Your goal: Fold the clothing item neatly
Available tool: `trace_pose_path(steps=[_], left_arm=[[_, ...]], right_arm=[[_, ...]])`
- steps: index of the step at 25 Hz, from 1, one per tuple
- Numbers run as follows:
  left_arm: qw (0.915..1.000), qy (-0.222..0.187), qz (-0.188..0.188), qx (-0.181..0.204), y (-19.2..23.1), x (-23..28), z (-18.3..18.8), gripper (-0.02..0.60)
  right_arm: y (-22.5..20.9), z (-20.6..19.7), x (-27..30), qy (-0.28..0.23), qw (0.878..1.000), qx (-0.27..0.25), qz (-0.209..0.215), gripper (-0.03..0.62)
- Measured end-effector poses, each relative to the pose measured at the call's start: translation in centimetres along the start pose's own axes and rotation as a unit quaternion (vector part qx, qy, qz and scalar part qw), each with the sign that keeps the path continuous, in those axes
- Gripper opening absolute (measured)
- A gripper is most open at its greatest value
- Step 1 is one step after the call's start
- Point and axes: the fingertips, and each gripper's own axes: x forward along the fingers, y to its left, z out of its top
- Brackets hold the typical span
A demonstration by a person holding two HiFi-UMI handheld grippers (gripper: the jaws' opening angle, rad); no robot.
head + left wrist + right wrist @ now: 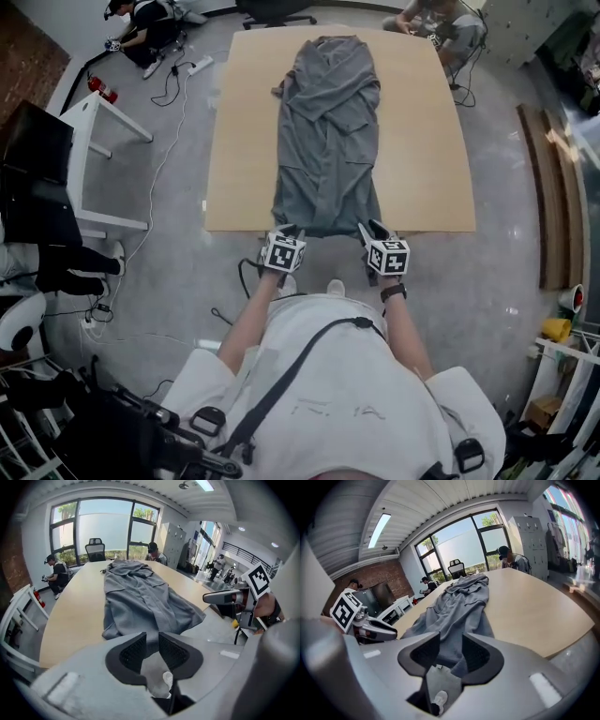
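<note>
A long grey garment (328, 131) lies lengthwise down the middle of the tan table (422, 141), its upper part rumpled at the far end and its hem at the near edge. Both grippers hover at that hem, just off the table's near edge. My left gripper (289, 231) is at the hem's left corner and my right gripper (371, 228) at its right corner. In the left gripper view the jaws (152, 637) stand apart, with the garment (136, 597) just beyond them. In the right gripper view the jaws (451, 640) are also parted, with the garment's (459, 602) edge showing in the gap, not pinched.
People sit on the floor at the table's far left (141, 28) and far right (441, 23). A white side table (103, 141) and a dark monitor (33, 141) stand at the left, with cables (173, 80) and a red extinguisher (101, 89). Wooden planks (548, 187) lie at the right.
</note>
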Motion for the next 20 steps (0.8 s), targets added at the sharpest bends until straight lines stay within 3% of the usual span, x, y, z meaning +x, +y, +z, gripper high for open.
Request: trace_pose_path(steps=[4, 8, 11, 15, 20], left_arm=[[0.9987, 0.012, 0.031, -0.037, 4.3, -0.1, -2.2, 0.163], [0.9974, 0.064, 0.017, -0.029, 6.2, 1.7, -4.8, 0.247], [0.9973, 0.066, 0.009, -0.031, 7.0, 2.7, -4.5, 0.255], [0.9961, 0.065, -0.004, -0.060, 6.8, 3.8, -3.6, 0.255], [0.9957, 0.062, 0.006, -0.068, 6.2, 5.0, -3.1, 0.249]], right_arm=[[-3.0, -2.1, 1.8, 0.043, 0.998, -0.007, -0.042, 0.307], [-4.8, -4.9, 3.4, 0.089, 0.994, 0.005, -0.056, 0.398], [-4.4, -5.8, 4.5, 0.102, 0.993, 0.002, -0.061, 0.405], [-3.8, -5.1, 5.2, 0.099, 0.992, -0.014, -0.079, 0.393], [0.1, -5.2, 7.1, 0.113, 0.991, -0.066, -0.038, 0.377]])
